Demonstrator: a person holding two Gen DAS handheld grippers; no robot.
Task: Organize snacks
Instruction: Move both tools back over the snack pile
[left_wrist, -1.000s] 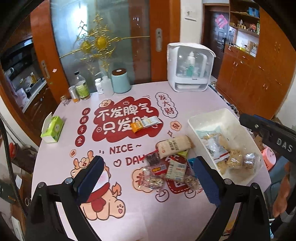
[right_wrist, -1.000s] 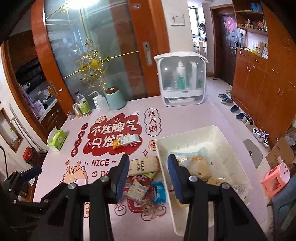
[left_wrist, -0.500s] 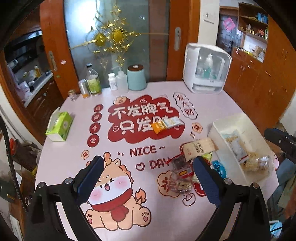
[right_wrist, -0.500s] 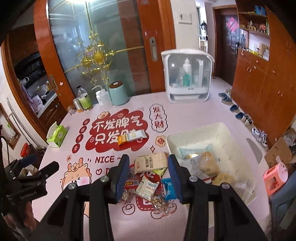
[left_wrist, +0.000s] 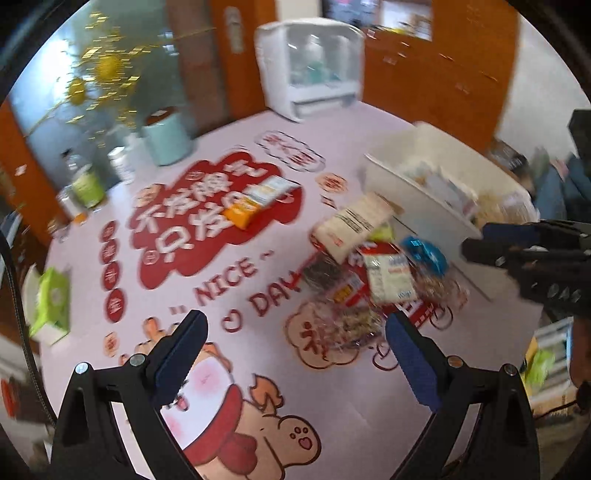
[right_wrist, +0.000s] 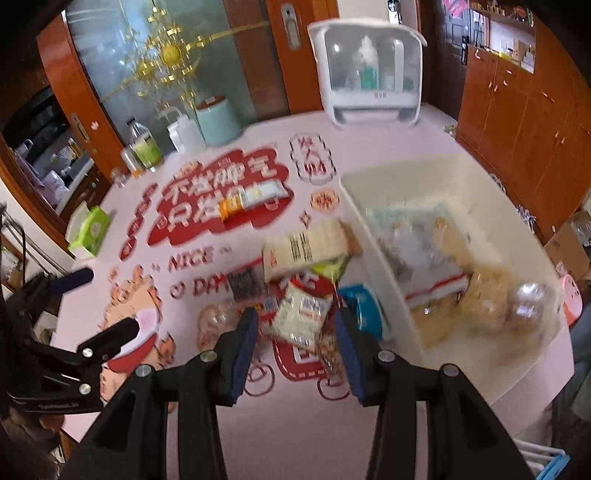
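A pile of snack packets (left_wrist: 369, 280) lies on the pink printed table mat, left of a white bin (left_wrist: 417, 206) that holds several more snacks. In it are a beige packet (right_wrist: 306, 247), a white packet (right_wrist: 303, 314) and a blue packet (right_wrist: 364, 310). An orange and white bar (right_wrist: 251, 199) lies apart on the red print. My right gripper (right_wrist: 295, 332) hovers just above the white packet, jaws partly apart and touching nothing. My left gripper (left_wrist: 295, 332) is open wide over the mat near the pile, empty. Both views are motion-blurred.
At the table's far edge stand a white countertop cabinet (right_wrist: 369, 70), a teal canister (right_wrist: 218, 118) and bottles (right_wrist: 144, 144). A green tissue box (right_wrist: 92, 229) sits at the left edge. The bin (right_wrist: 399, 168) reaches the right table edge. A pink stool (right_wrist: 570, 299) stands beyond.
Both grippers have dropped toward the table and the snack pile now looks much larger. The left view has rolled. Neither pair of jaws has changed its width.
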